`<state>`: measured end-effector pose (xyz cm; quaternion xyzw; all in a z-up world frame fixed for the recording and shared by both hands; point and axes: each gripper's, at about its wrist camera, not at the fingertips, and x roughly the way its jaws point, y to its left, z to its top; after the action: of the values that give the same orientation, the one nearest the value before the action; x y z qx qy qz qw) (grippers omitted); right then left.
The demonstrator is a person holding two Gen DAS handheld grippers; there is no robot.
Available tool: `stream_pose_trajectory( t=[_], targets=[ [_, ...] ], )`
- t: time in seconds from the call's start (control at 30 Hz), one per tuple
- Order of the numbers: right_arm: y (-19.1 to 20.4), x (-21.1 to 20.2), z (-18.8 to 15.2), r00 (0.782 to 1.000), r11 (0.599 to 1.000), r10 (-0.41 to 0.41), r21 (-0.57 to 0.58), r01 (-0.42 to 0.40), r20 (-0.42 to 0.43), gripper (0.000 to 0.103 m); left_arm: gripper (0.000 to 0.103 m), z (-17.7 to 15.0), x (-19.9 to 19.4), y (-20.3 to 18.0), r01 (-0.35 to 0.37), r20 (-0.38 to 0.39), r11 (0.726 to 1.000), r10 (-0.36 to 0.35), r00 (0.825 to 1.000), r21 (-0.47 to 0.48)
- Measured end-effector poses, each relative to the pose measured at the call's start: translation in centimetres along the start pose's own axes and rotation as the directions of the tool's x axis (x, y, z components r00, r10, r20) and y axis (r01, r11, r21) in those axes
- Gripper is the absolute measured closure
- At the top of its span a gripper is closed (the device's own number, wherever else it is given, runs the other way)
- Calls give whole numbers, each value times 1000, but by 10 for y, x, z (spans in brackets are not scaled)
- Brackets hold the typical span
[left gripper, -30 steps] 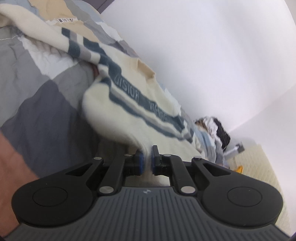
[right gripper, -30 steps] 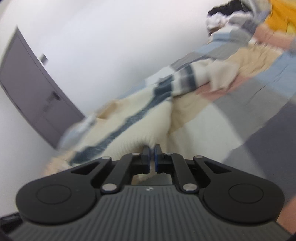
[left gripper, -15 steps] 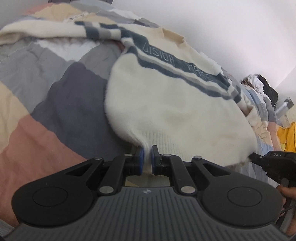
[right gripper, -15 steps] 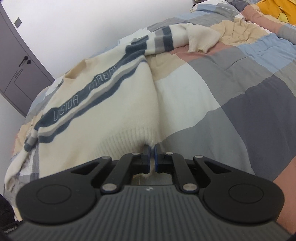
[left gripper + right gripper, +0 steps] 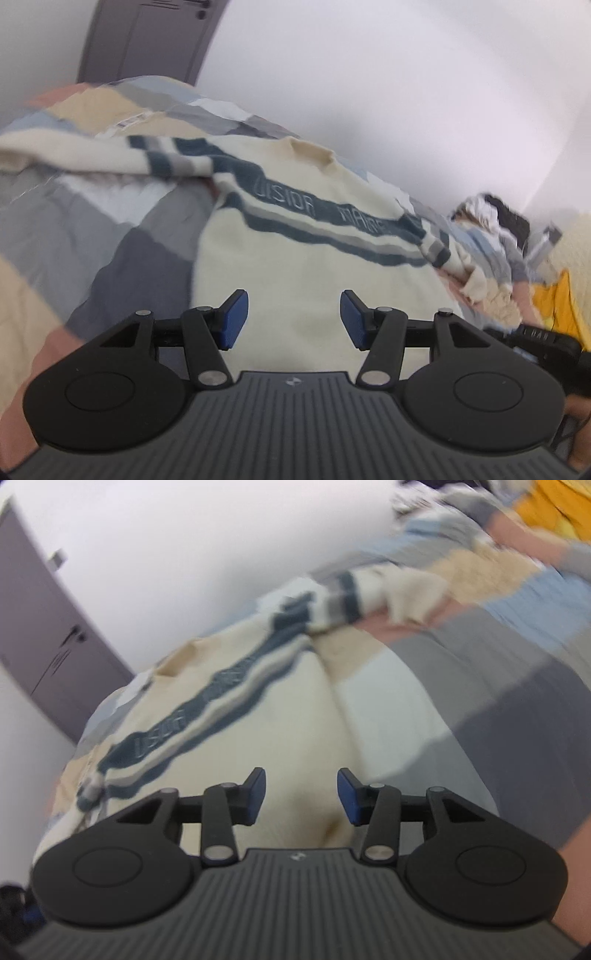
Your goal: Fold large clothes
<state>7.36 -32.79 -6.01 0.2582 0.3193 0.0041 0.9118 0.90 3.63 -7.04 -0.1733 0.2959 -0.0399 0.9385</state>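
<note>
**Sweater flat on bed, both grippers spread above the near hem**

Sweater (image 5: 306,280): cream knit with a dark blue and grey band across the chest, lying face up on the patchwork quilt (image 5: 110,236). Collar (image 5: 306,149) at the far end, hem nearest the grippers, so the body's long axis runs near to far, straight away from both tools.

Left gripper (image 5: 293,319): jaws wide apart, blue pads showing, nothing between them. It sits over the near part of the body, toward the sweater's left edge. Right gripper (image 5: 301,795): jaws likewise apart and empty, over the near part toward the right edge, where cream knit meets quilt just to its right. Whether either touches the cloth cannot be told; both views are motion-blurred.

Sleeves: one sleeve (image 5: 92,158) stretches out leftward across the quilt at the far left; the other sleeve (image 5: 373,587) lies out to the right, cuff bunched. Judgement: left gripper is nearer the first, right gripper nearer the second, and each sleeve lies across the body's axis. A fold inward would carry them toward the midline.

Garment looks spread and unfolded; task judged early.

No containers in view. A pile of clothes (image 5: 491,218) sits far right on the bed, with a yellow garment (image 5: 546,502) beside it. Grey door (image 5: 40,635) behind.
</note>
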Motion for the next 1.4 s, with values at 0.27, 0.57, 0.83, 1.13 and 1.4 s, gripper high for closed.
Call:
stream_pose_trajectory(
  t=[0.27, 0.57, 0.83, 1.13, 1.4],
  targets=[
    [39, 11, -8, 996, 978, 90, -186, -90, -10, 58, 42, 10, 56, -30, 38, -75, 993, -30, 997, 110],
    [33, 70, -27, 983, 992, -12, -129, -12, -182, 60, 42, -22, 104, -6, -40, -189, 997, 51, 981, 60],
    [20, 80, -37, 968, 998, -36, -56, 23, -248, 61, 42, -38, 118, 3, -88, -261, 996, 91, 961, 23],
    [-9, 19, -6, 992, 990, 75, 126, -62, -100, 22, 42, -27, 100, 21, -103, -195, 992, 88, 977, -68],
    [-37, 42, 67, 997, 991, 29, 134, -20, -68, 22, 42, -22, 96, 24, -124, -154, 989, 111, 982, -77]
  ],
)
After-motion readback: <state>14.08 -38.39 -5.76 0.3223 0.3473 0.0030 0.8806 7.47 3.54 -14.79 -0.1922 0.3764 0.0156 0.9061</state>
